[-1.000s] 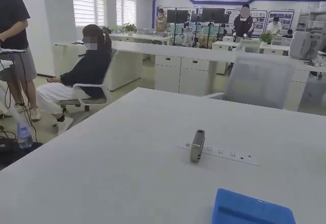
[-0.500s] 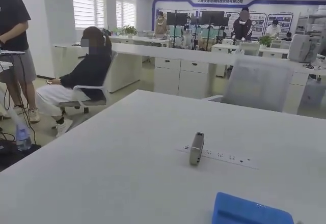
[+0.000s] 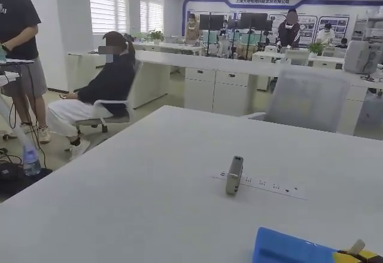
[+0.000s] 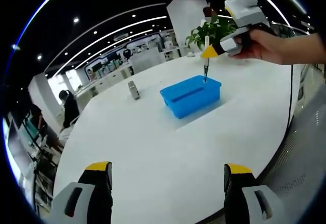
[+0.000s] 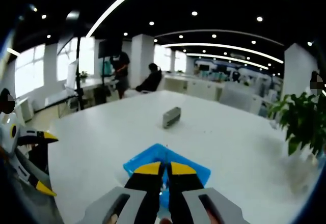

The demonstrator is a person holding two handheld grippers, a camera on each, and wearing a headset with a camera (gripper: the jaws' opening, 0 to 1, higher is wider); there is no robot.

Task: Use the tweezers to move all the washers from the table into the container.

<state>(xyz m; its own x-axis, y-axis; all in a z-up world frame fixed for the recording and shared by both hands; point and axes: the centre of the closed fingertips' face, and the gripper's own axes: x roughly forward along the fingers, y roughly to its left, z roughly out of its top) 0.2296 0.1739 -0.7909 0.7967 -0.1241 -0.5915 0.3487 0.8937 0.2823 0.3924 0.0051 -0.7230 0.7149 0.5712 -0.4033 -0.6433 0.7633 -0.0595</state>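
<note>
The blue container (image 4: 191, 95) lies on the white table (image 4: 153, 152); its near edge also shows in the head view, container (image 3: 292, 249). My right gripper (image 5: 163, 169) is shut on the thin tweezers (image 4: 206, 70), which point down into the container (image 5: 191, 169). A hand holds that right gripper (image 4: 211, 52) above the container's far end. My left gripper (image 4: 167, 183) hovers over the near table with its jaws wide apart and nothing between them. It also appears as the left gripper (image 5: 30, 158) at the edge of the right gripper view. I cannot make out any washers.
A small grey device (image 3: 233, 175) stands by a flush power strip (image 3: 266, 184) mid-table. A potted plant (image 5: 300, 119) is at the table's far side. A grey chair (image 3: 308, 98) and people at other desks are beyond the table. A gripper tip (image 3: 354, 254) pokes in beside the container.
The head camera has shifted slightly. A yellow and black gripper tip has come into the head view's bottom right corner beside the blue container.
</note>
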